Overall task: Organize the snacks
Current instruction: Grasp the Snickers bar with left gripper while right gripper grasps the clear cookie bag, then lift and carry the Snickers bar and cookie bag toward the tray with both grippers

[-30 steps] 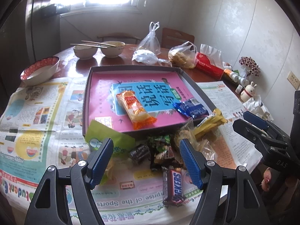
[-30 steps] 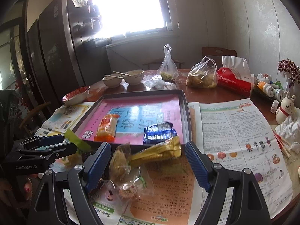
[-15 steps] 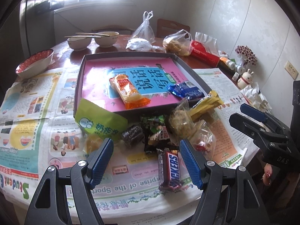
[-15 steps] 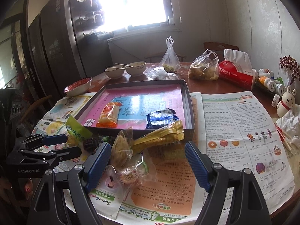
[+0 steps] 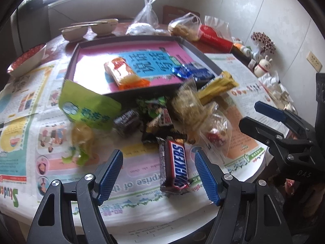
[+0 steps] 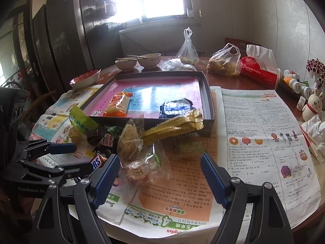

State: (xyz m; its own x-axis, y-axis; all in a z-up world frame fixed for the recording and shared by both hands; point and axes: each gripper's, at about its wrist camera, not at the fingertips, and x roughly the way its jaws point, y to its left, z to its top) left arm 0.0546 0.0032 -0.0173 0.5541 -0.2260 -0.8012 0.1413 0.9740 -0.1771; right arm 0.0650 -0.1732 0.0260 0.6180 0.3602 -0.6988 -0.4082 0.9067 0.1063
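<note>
A pile of snacks lies on newspaper in front of a shallow dark box (image 5: 205, 59) (image 6: 208, 93) with a pink lining. The box holds an orange packet (image 5: 124, 74) (image 6: 117, 105) and a blue packet (image 5: 191, 72) (image 6: 176, 107). In the pile are a Snickers bar (image 5: 174, 166) (image 6: 95, 163), a green bag (image 5: 89, 105) (image 6: 81, 121), a yellow packet (image 5: 217, 86) (image 6: 174, 126) and clear bags of biscuits (image 6: 142, 164). My left gripper (image 5: 158, 172) (image 6: 59, 156) is open, its fingers either side of the Snickers bar. My right gripper (image 6: 158, 177) (image 5: 262, 113) is open just short of a clear bag.
Newspaper (image 6: 260, 134) covers the near half of the round wooden table. Bowls (image 6: 148, 60), plastic bags (image 6: 223, 63), a red tissue pack (image 6: 258, 73), small bottles and a rabbit figure (image 6: 311, 106) stand at the back and right. The table edge is just below the grippers.
Both grippers have pulled back and down toward the near table edge. The Snickers bar now lies between the left fingers. Both stay open and nothing was picked up.
</note>
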